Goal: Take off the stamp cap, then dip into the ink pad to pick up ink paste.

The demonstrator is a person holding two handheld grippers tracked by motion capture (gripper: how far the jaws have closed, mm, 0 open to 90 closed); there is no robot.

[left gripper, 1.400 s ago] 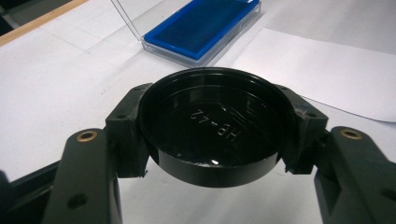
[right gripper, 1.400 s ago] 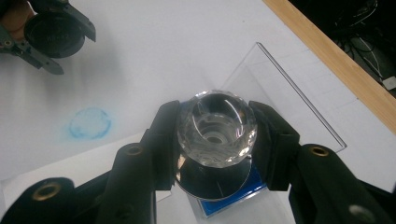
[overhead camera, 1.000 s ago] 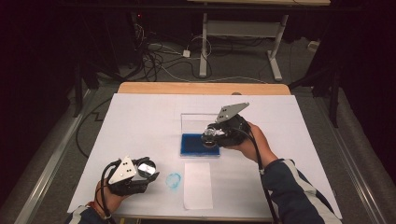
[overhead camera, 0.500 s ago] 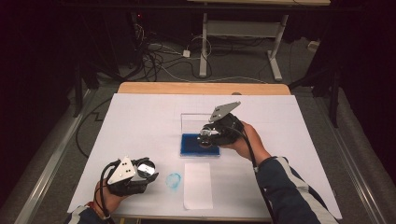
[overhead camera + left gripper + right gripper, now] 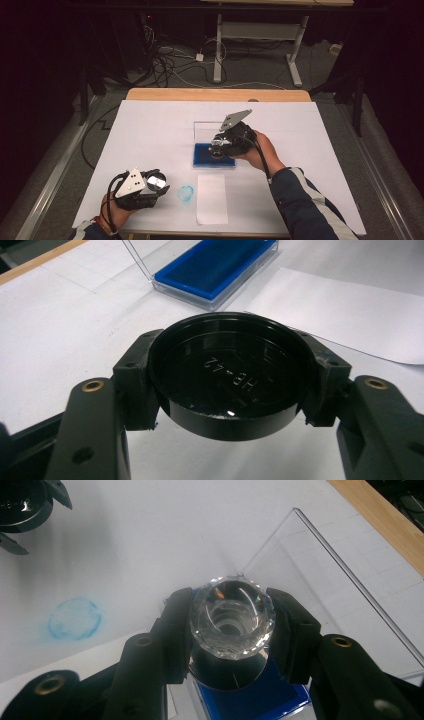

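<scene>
Stamping in hand, by the look of it, with the blue ink pad (image 5: 214, 153) in its clear open case (image 5: 207, 131) as the landmark, mid-desk. Right gripper (image 5: 231, 625) directly over the pad, jaws closed tight on a clear faceted stamp handle (image 5: 232, 617), its dark base pointed down at the blue surface; whether touching the pad or just above, cannot tell. Left gripper (image 5: 229, 390) near the front-left corner of the desk (image 5: 150, 125), well apart from the pad, jaws clamped on a round black cap (image 5: 230, 382) with raised lettering, held steady above the white surface. White paper sheet (image 5: 212, 198) just in front of the pad, toward the person; faint blue round print (image 5: 186, 194) just left of that sheet, front-left of the pad.

To ink well: keep the stamp upright and square to the pad, press straight down, evenly and lightly, no rocking. Lift straight up so the case does not drag or tip. Watch the raised clear lid behind the pad; avoid knocking it. Then carry over to the sheet and set down flat, once, without sliding. Keep the cap parked clear of the path.
</scene>
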